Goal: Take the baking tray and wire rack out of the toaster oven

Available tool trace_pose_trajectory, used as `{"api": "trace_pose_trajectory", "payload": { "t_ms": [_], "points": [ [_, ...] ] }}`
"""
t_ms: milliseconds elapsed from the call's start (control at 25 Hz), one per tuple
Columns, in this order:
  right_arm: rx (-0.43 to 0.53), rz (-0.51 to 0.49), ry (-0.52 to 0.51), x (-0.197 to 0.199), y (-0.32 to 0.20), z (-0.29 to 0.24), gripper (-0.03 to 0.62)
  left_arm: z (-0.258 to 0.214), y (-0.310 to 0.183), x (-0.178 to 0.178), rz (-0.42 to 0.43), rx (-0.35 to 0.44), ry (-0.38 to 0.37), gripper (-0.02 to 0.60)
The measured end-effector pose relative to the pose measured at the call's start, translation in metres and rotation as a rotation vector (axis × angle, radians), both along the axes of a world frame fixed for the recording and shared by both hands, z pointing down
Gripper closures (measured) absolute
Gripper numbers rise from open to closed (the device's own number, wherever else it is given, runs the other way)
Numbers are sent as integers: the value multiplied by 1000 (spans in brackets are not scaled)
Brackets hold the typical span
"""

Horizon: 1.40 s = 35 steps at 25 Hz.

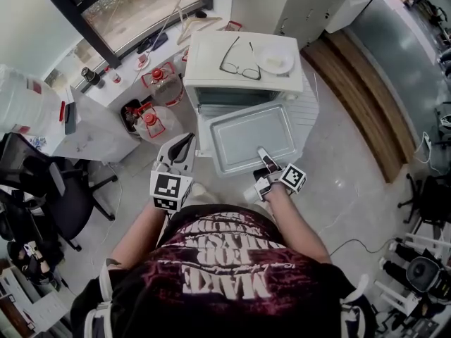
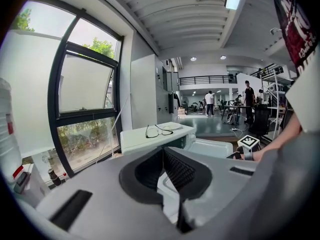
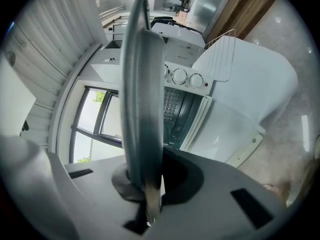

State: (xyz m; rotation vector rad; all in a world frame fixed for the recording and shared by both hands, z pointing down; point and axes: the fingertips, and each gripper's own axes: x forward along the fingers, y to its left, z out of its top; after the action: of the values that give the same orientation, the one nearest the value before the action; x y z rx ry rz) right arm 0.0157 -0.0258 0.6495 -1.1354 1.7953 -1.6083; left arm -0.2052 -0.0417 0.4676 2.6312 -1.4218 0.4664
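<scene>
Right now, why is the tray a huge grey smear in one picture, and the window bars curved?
Right gripper view: the baking tray, clamped in the right gripper, sits close to the lens, so it looms edge-on and soft. Left gripper view: its wide-angle lens bows the window frame.

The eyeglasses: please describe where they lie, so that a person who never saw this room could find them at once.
Look for the white toaster oven close to the dark-framed window. On its flat top, the eyeglasses lie open, to the left of a round white dish in the head view. They are the only thin, dark-rimmed thing up there.
</scene>
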Motion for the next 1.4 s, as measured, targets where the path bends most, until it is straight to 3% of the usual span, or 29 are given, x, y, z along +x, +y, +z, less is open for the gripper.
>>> {"api": "trace_pose_trajectory", "payload": {
  "t_ms": [560, 760, 1160, 1400],
  "points": [
    [41, 22, -25, 180, 43, -21, 588, -14, 28, 181, 40, 38, 24, 571],
    [39, 16, -40, 224, 49, -25, 588, -21, 31, 230, 43, 47, 28, 571],
    [6, 2, -55, 276, 31, -14, 588, -14, 21, 250, 32, 13, -11, 571],
    [-17, -84, -16, 285, -1, -8, 588, -16, -26, 241, -7, 30, 50, 571]
  ]
}}
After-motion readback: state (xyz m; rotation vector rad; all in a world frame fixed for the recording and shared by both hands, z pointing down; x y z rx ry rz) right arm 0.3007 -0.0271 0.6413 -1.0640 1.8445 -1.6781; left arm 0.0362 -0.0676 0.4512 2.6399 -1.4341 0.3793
